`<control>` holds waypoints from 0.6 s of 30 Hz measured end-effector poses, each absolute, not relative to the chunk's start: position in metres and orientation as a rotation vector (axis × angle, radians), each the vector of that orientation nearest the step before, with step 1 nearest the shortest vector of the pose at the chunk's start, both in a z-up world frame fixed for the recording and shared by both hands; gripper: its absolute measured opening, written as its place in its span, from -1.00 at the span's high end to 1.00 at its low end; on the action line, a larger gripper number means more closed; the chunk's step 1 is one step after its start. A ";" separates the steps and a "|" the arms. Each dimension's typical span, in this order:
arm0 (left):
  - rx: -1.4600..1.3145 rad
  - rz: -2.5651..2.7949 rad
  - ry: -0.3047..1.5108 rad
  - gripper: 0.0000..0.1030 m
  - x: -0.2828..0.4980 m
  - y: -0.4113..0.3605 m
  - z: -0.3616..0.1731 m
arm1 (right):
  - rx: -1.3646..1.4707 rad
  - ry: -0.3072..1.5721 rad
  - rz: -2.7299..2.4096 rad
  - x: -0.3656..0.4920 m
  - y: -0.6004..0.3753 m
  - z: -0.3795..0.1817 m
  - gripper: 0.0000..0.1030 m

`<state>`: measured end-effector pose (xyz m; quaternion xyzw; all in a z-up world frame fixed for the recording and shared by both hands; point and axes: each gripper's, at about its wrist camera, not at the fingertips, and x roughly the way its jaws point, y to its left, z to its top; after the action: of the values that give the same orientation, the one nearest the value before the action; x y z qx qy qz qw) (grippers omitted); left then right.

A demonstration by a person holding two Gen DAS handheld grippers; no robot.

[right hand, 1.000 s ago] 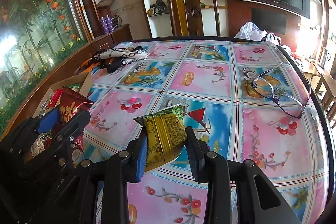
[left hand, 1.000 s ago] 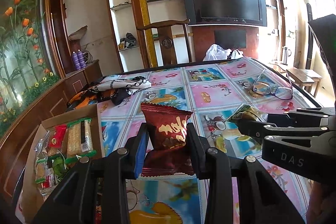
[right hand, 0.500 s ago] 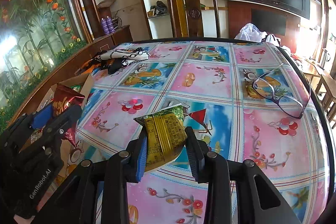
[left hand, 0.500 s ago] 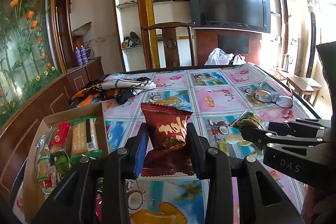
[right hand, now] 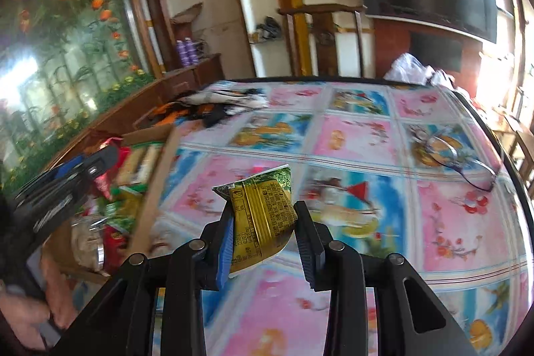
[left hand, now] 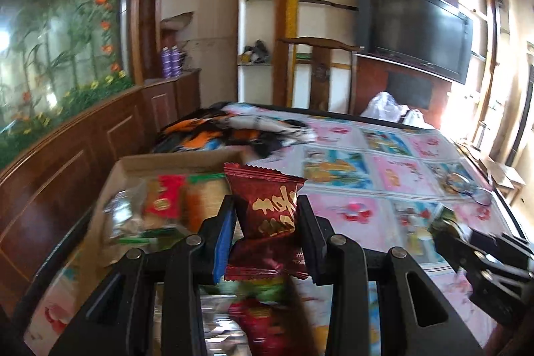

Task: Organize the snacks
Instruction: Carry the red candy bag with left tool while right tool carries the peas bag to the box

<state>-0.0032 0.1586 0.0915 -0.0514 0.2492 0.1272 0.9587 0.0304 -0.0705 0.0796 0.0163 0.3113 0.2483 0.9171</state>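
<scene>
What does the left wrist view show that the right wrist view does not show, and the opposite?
Only the left wrist view shows the front of the dark red packet clamped in the left gripper. Only the right wrist view shows the yellow-green packet clearly, clamped in the right gripper, a sharp view of the glasses, and a hand at the lower left. Both show the cardboard box of snacks, the patterned tablecloth, the television and the other gripper at the edge.

Maroon packet [left hand: 267,206], yellow-green packet [right hand: 262,216]
</scene>
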 end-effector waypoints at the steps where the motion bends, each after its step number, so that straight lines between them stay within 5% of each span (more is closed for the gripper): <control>1: -0.112 0.265 0.512 0.32 -0.006 0.167 0.091 | 0.029 0.634 0.532 0.024 -0.062 0.080 0.30; 18: -0.284 0.352 0.600 0.32 -0.032 0.270 0.068 | 0.006 0.685 0.770 -0.008 0.047 0.068 0.29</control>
<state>-0.0319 0.2704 0.0679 -0.1388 0.2932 0.1718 0.9302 -0.0084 0.0473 0.0679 0.0029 0.3275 0.3681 0.8702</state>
